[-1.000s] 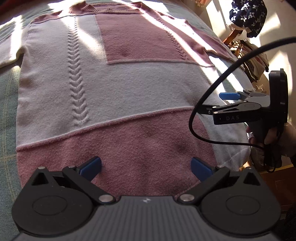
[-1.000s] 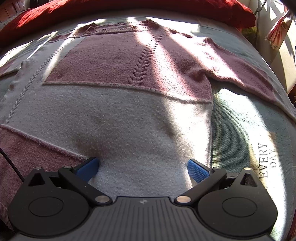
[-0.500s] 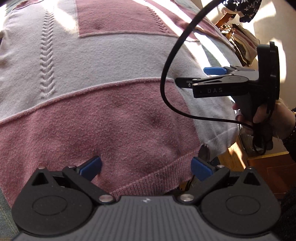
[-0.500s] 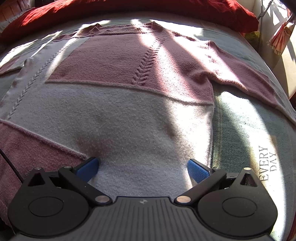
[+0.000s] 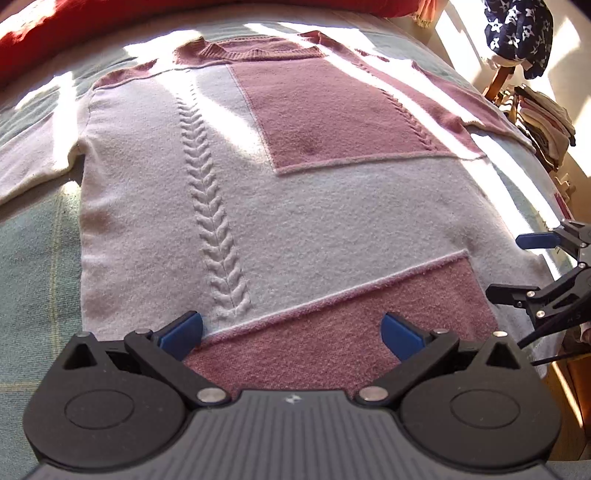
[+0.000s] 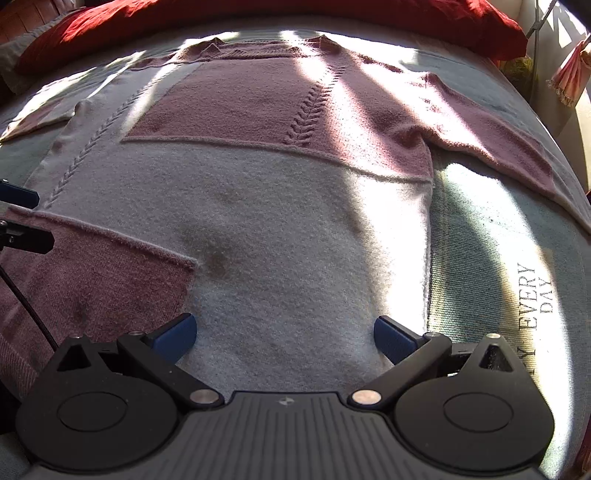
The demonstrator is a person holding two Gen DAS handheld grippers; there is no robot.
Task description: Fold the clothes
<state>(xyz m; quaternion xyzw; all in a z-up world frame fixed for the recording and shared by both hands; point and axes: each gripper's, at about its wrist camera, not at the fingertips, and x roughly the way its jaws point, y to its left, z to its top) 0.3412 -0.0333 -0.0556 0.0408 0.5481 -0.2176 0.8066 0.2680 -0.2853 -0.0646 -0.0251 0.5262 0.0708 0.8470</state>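
A pink-and-white colour-block sweater (image 5: 295, 192) lies spread flat, front up and neckline at the far end, on a pale green checked bedspread (image 5: 33, 258) crossed by bands of sunlight. Both sleeves are laid out to the sides, the white one to the left and the pink one (image 6: 491, 136) to the right. A raised cable-knit braid (image 5: 210, 221) runs down the white panel, and a second braid marks the pink chest panel.

The left gripper (image 5: 291, 332) hangs over the sweater's lower edge with its jaws wide apart, blue fingertips (image 5: 181, 330) poised above the seam where the white panel meets the pink hem block; whether the tips actually touch the knit is hard to judge from this angle. The right gripper (image 6: 284, 334) is likewise spread open over the white lower right part of the garment, its right-hand tip near the side edge of the sweater. Nothing is held by either tool.

In the left wrist view the right gripper (image 5: 532, 266) shows at the right margin beside the sweater's side edge, with a black cable (image 5: 543, 332) trailing from it. Printed words "EVERY DAY" (image 6: 535, 291) appear on the bedspread to the right of the sweater. A red pillow (image 6: 258, 14) lies along the head of the bed, and a stack of folded clothes (image 5: 546, 129) sits beyond the bed's right side.
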